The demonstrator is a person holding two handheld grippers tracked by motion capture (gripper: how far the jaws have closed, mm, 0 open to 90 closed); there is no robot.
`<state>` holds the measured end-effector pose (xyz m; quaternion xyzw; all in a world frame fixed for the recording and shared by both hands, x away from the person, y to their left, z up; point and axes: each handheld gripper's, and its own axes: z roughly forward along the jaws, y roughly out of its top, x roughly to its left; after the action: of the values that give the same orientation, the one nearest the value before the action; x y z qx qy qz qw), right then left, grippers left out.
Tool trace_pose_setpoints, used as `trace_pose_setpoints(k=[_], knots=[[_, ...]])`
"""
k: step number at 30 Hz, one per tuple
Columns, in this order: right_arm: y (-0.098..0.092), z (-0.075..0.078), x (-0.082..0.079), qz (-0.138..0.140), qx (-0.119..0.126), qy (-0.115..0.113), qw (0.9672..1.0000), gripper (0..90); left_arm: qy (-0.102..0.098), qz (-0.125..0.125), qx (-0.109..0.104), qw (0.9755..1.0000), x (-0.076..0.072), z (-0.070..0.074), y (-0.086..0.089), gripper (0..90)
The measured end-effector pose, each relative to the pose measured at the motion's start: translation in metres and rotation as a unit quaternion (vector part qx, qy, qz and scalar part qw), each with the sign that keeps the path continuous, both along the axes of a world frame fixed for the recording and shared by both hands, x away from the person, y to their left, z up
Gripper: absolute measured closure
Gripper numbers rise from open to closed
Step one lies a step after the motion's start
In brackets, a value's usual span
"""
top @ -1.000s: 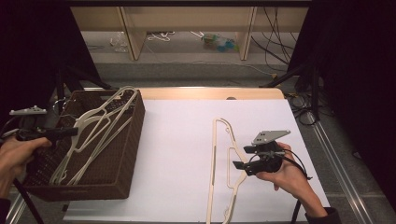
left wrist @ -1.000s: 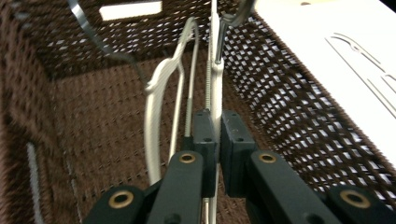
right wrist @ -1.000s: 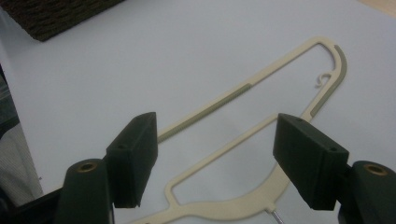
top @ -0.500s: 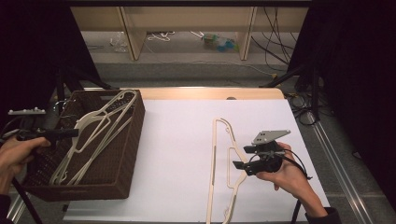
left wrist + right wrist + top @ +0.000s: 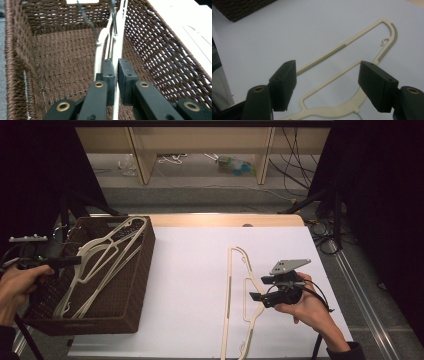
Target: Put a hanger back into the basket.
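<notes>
A brown wicker basket (image 5: 137, 280) stands at the table's left edge and holds two or three cream plastic hangers (image 5: 100, 252). My left gripper (image 5: 74, 260) reaches into it from the left, shut on the thin edge of one cream hanger (image 5: 117, 37); the left gripper view shows the two black pads (image 5: 110, 72) pressed on that hanger above the basket's woven wall (image 5: 162, 55). Another cream hanger (image 5: 229, 285) lies flat on the white tabletop. My right gripper (image 5: 259, 288) hovers over its neck, open, jaws wide apart on either side of the hanger (image 5: 324, 58), with nothing held.
The white table (image 5: 190, 270) has a wooden strip (image 5: 225, 220) along its far edge. Beyond it are wooden shelf legs (image 5: 142, 155) and cables on the floor (image 5: 175, 159). Black curtains hang on both sides.
</notes>
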<state>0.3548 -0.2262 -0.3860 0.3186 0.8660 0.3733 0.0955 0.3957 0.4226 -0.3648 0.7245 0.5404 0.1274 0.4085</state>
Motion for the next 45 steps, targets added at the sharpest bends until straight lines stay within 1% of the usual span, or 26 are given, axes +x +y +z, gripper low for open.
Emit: trace_pose_setpoints(k=[3,6,7,8,12,14,16,17,18,19,20,22,24,25,27,29,32,33,34,35,38,40,41,42,44,45], knots=[[0.002,-0.002,0.000,-0.003,0.007,-0.004,1.0000,31.9,-0.006,-0.011,0.018,0.9998,0.003,0.009,-0.002,85.1],[0.002,-0.002,0.000,-0.002,0.006,-0.005,1.0000,31.9,-0.002,-0.022,0.020,0.9995,0.004,0.020,-0.004,85.6],[0.002,-0.002,0.000,-0.001,0.006,-0.006,1.0000,32.0,0.006,-0.028,0.024,0.9993,0.004,0.023,-0.003,85.7],[0.000,0.000,0.000,0.003,0.000,0.002,1.0000,32.0,0.009,-0.031,0.028,0.9991,0.004,0.025,-0.004,85.8],[-0.002,0.000,0.000,0.000,0.000,-0.003,1.0000,32.0,0.016,-0.049,0.025,0.9983,0.004,0.023,-0.005,86.1],[-0.002,0.000,0.001,0.000,0.001,-0.004,1.0000,32.0,0.016,-0.034,0.028,0.9989,0.007,0.019,-0.006,85.9],[-0.001,0.000,0.000,0.000,0.000,0.000,1.0000,32.1,0.025,-0.023,0.034,0.9988,0.011,0.015,-0.004,85.0],[-0.001,-0.001,0.000,-0.002,0.002,-0.004,1.0000,32.1,0.023,-0.010,0.034,0.9991,0.012,0.012,-0.004,84.1],[-0.001,0.000,0.000,0.001,0.002,0.004,1.0000,32.1,0.018,-0.005,0.034,0.9992,0.013,0.010,-0.003,83.9],[0.000,0.000,-0.001,0.000,0.003,0.006,1.0000,32.1,0.016,0.007,0.029,0.9994,0.014,0.008,-0.002,84.0],[-0.001,0.000,0.000,0.003,0.000,-0.002,1.0000,32.1,0.008,0.021,0.025,0.9994,0.015,0.007,-0.001,83.5],[-0.001,-0.001,0.001,0.000,0.000,-0.001,1.0000,32.1,0.002,0.028,0.012,0.9996,0.016,0.007,0.000,81.0],[-0.001,-0.001,0.001,0.001,0.000,0.004,1.0000,32.1,-0.004,0.030,0.014,0.9994,0.015,0.010,-0.001,75.2],[-0.001,-0.001,0.001,0.001,0.001,0.002,1.0000,32.1,-0.007,0.027,0.012,0.9995,0.014,0.011,-0.001,76.6],[-0.001,0.000,0.001,-0.001,0.002,0.004,1.0000,32.0,-0.012,0.025,0.010,0.9996,0.011,0.014,-0.002,74.4],[-0.001,0.000,0.001,-0.002,0.002,0.004,1.0000,32.0,-0.013,0.028,-0.004,0.9995,0.008,0.016,-0.004,70.6],[-0.001,0.000,0.001,-0.002,0.003,0.003,1.0000,32.0,-0.014,0.030,-0.013,0.9994,0.004,0.017,-0.008,66.1],[-0.001,0.000,0.001,-0.003,0.003,0.003,1.0000,32.0,-0.017,0.024,-0.015,0.9995,0.002,0.017,-0.009,64.6],[-0.001,-0.001,0.001,-0.004,0.003,0.003,1.0000,32.0,-0.020,0.031,-0.025,0.9990,-0.001,0.018,-0.013,62.3],[-0.001,-0.003,0.001,-0.008,0.008,-0.007,0.9999,32.0,-0.026,0.036,-0.029,0.9986,-0.003,0.019,-0.016,59.0],[-0.002,-0.004,0.003,-0.008,0.003,-0.001,1.0000,31.9,-0.045,0.020,-0.035,0.9981,-0.010,0.022,-0.030,50.9],[-0.003,-0.005,0.003,-0.010,-0.001,0.005,0.9999,31.7,-0.043,0.016,-0.047,0.9978,-0.017,0.024,-0.045,46.3],[-0.003,-0.005,0.003,-0.015,0.000,0.013,0.9998,31.6,-0.049,0.006,-0.049,0.9976,-0.020,0.024,-0.053,43.7],[-0.003,-0.007,0.003,-0.020,0.001,0.012,0.9997,31.4,-0.053,-0.003,-0.050,0.9973,-0.025,0.024,-0.062,42.6],[-0.005,-0.009,0.004,-0.025,-0.005,0.017,0.9995,31.0,-0.062,-0.014,-0.057,0.9963,-0.033,0.024,-0.078,40.0],[-0.006,-0.009,0.004,-0.032,-0.009,0.026,0.9991,30.7,-0.062,-0.021,-0.060,0.9961,-0.038,0.023,-0.087,39.0]])
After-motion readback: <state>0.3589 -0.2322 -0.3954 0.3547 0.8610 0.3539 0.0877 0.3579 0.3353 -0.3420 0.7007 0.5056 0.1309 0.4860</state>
